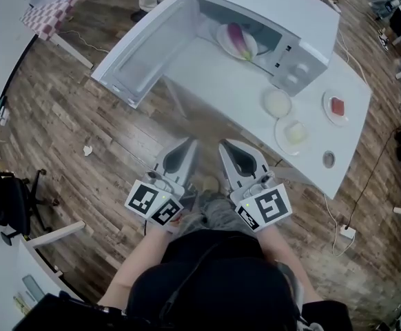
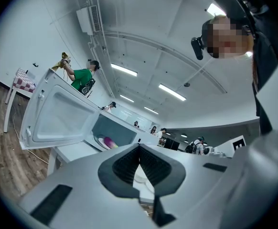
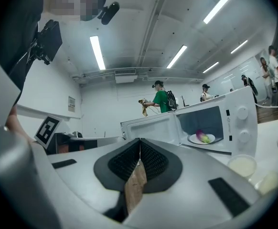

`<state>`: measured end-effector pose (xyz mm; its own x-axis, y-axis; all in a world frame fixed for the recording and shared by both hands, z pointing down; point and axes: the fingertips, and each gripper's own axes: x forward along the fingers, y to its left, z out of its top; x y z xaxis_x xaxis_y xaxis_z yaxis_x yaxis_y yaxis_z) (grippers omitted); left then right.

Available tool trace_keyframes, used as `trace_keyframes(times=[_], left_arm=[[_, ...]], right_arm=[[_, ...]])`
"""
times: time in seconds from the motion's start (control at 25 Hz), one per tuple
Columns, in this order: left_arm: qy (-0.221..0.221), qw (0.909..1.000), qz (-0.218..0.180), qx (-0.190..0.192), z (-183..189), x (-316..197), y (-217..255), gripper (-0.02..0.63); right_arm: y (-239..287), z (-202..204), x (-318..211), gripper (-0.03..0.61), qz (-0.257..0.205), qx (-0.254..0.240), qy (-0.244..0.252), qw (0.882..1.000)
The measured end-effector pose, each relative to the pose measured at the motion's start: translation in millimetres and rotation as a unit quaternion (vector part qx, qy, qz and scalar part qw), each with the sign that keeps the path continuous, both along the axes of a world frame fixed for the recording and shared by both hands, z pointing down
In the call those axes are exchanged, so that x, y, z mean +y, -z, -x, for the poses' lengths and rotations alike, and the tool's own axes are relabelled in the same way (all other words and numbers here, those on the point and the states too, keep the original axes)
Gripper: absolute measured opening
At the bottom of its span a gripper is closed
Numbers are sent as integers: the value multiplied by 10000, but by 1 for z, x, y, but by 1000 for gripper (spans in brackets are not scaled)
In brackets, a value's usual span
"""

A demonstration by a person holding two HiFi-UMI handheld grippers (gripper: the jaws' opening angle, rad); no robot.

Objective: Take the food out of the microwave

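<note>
The white microwave (image 1: 276,12) stands on a white table (image 1: 207,81) with its door (image 1: 145,47) swung open to the left. Inside lies a white plate (image 1: 227,43) with purple and green food (image 1: 239,38); the food (image 2: 108,142) shows in the left gripper view and the food (image 3: 203,137) in the right gripper view too. My left gripper (image 1: 187,145) and right gripper (image 1: 227,145) hang side by side over the floor, short of the table's near edge, pointing at the microwave. Both are shut and empty, jaws meeting at the tips (image 2: 139,147) (image 3: 140,140).
Right of the microwave the table carries a white bowl (image 1: 278,103), a plate with pale food (image 1: 293,133), a plate with red food (image 1: 337,107) and a small round lid (image 1: 328,159). A person in green (image 3: 162,100) stands behind. An office chair (image 1: 7,205) stands at left.
</note>
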<state>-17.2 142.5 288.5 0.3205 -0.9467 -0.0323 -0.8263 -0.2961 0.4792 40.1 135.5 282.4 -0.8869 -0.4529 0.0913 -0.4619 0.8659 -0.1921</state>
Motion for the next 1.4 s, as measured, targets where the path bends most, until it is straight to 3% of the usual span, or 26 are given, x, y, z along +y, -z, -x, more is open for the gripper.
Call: trace_keyframes(times=[0.28, 0.88, 1.4], left_arm=[[-121, 9999, -118, -11, 1, -43, 2, 11], [-483, 9988, 49, 41, -4, -92, -10, 11], [-1103, 9937, 217, 22, 6, -181, -28, 11]], right_arm=[[0, 5, -38, 20, -97, 21, -41, 9999], [-16, -2, -79, 20, 119, 102, -408, 9990], [-41, 13, -152, 20, 455, 353, -1098, 9923]])
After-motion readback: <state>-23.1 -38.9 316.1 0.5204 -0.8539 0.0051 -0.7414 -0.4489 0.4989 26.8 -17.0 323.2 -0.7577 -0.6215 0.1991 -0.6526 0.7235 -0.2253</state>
